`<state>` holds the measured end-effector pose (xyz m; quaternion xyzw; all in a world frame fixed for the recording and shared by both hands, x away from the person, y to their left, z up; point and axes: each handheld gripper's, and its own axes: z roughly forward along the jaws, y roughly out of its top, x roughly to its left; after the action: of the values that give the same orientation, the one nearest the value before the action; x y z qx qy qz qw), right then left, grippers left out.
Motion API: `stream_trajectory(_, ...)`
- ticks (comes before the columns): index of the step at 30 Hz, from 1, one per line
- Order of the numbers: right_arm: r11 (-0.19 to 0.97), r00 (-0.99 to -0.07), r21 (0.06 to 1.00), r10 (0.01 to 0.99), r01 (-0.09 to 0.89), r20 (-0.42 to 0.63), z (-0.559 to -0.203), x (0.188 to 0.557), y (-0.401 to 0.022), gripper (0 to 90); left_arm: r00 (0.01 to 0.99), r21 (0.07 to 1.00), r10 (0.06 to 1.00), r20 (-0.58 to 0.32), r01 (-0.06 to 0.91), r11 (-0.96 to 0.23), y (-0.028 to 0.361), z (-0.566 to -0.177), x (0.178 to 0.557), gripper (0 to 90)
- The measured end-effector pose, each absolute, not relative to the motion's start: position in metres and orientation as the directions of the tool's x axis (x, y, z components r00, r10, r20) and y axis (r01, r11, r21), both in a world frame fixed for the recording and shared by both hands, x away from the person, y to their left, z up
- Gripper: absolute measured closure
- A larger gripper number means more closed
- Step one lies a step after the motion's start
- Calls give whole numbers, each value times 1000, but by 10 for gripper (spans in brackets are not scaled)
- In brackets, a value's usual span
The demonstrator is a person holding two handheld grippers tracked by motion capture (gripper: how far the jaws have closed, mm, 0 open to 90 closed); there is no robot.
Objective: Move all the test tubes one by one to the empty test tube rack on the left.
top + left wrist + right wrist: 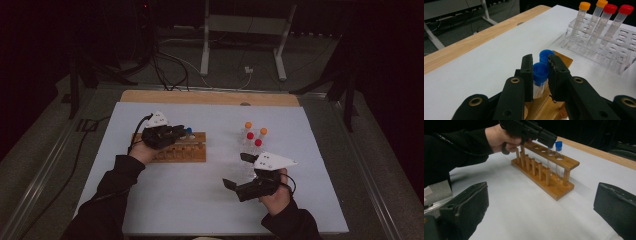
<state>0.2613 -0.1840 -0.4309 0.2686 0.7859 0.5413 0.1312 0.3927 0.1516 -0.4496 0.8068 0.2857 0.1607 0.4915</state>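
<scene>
Blue-capped tube (540,77) upright in wooden rack (544,167), at its end hole but one; second blue-capped tube (545,55) in end hole just beyond. Left gripper (541,75) clamped on nearer tube just below cap. Rack at 10 o'clock on white bench (200,200). Clear rack (609,47) at 2 o'clock holds two orange-capped tubes (580,20) and two red-capped tubes (605,22). Right gripper (239,170) at 5 o'clock, jaws wide apart, empty.
</scene>
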Motion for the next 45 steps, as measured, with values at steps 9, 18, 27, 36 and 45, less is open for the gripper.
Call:
stream_trajectory(9,298,-809,931,588,212,-4,-425,264,-191,0,803,903,595,-36,282,-326,158,-441,381,551)
stream_trajectory(18,244,-732,947,681,208,-14,-411,276,-224,0,832,930,554,-47,239,-279,165,-426,352,331)
stream_trajectory(27,217,-622,932,783,289,10,-421,293,-245,0,862,934,503,-65,230,-272,163,-426,324,92)
stream_trajectory(36,218,-580,902,813,373,43,-445,309,-249,86,890,941,447,-96,228,-252,161,-426,312,22)
stream_trajectory(45,221,-517,867,855,446,48,-464,322,-249,419,892,941,441,-102,230,-248,163,-429,311,22)
